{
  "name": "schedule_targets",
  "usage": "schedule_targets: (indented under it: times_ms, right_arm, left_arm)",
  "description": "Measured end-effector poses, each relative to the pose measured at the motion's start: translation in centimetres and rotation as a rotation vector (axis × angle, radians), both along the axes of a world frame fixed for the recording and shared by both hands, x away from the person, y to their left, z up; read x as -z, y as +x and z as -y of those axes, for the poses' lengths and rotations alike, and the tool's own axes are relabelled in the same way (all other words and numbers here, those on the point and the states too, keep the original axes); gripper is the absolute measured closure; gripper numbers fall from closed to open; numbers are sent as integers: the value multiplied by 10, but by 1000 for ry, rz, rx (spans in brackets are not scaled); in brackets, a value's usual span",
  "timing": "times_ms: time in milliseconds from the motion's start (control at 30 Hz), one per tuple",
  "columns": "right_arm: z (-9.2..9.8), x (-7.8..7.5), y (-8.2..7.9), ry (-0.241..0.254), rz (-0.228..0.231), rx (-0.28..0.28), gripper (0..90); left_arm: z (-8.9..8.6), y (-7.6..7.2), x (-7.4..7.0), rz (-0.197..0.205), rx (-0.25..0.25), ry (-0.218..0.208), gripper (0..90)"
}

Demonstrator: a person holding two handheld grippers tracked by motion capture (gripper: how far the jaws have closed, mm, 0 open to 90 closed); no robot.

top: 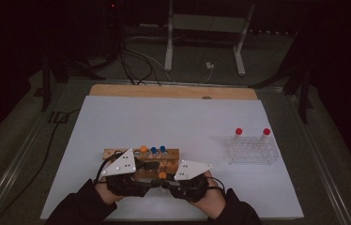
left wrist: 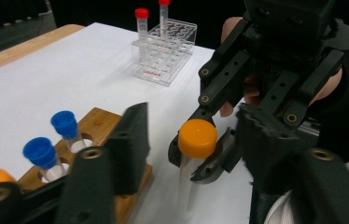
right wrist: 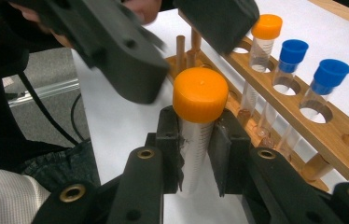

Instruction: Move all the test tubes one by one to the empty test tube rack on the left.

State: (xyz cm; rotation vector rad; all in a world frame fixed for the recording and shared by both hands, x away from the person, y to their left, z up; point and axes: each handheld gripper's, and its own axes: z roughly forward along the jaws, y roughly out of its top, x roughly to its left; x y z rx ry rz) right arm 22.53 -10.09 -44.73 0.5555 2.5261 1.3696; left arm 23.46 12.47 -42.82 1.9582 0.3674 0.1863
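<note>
The white table (top: pixel 117 117) carries a wooden rack (right wrist: pixel 303 126). Beside it, the clear rack (left wrist: pixel 163 51) bears unreadable red lettering. Before the wooden rack, the right tool (right wrist: pixel 199 154) clamps the orange-capped tube (right wrist: pixel 199 98); the left tool (left wrist: pixel 191 140) straddles its cap, jaws apart.

A clear plastic rack (top: pixel 251 151) holding two red-capped tubes (top: pixel 238 132) stands well apart on the white table (top: pixel 187 117), whose wooden edge (top: pixel 164 91) faces a metal stand (top: pixel 206 28) and floor cables (top: pixel 131 65).
</note>
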Motion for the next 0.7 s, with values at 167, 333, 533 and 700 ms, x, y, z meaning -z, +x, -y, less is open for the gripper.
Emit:
schedule_targets:
  times_ms: [167, 333, 533, 700]
  right_arm:
    - [-2, 0, -1, -1, 0, -7, 744]
    - [-4, -1, -1, -2, 2, -7, 744]
    - [-3, 0, 0, 0, -3, -2, 743]
    - [-2, -1, 1, 14, -13, -4, 694]
  left_arm:
    - [4, 0, 3, 7, 13, 13, 577]
    - [5, 1, 4, 12, 23, 15, 675]
    - [5, 1, 4, 19, 25, 23, 718]
    - [4, 2, 2, 20, 25, 17, 720]
